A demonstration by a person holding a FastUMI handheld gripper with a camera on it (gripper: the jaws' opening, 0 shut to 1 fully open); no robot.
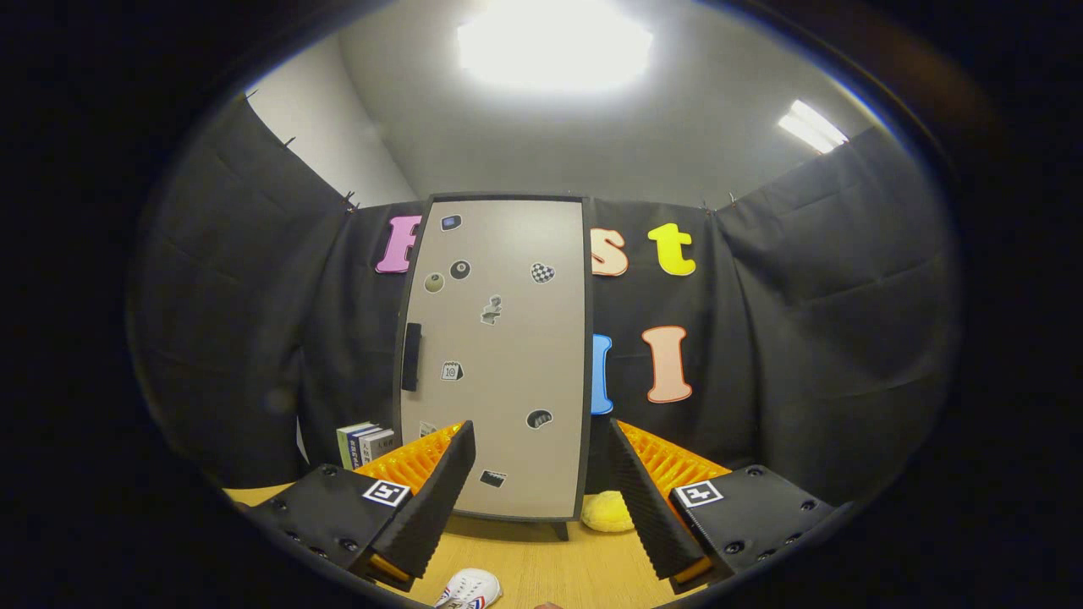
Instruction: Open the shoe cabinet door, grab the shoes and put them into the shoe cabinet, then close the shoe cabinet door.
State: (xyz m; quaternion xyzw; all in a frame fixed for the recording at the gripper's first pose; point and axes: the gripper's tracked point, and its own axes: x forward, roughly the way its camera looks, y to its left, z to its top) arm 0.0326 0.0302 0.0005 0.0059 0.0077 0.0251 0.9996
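From the gripper view, the claw (541,499) stands wide open, its two ridged fingers (440,499) spread far apart with nothing between them and touching nothing. It is held level above the light wooden table (541,567), pointing straight at the tall beige shoe cabinet (499,355) that stands upright at the table's far edge, against the black cloth wall. The cabinet's one door is shut; a single dark vertical handle (411,356) sits on its left side, and several small stickers are scattered across the panel. The hand carrying the claw cannot be seen, so its pose cannot be told.

One white shoe with red and blue stripes (470,589) lies on the table at its near edge, below and between the fingers, closer to the left one; only part of it shows. One soft yellow object (607,512) rests on the table just beside the cabinet's lower right corner, beyond the right finger. A small row of upright books (365,443), about three, stands at the table's far left, just left of the cabinet.
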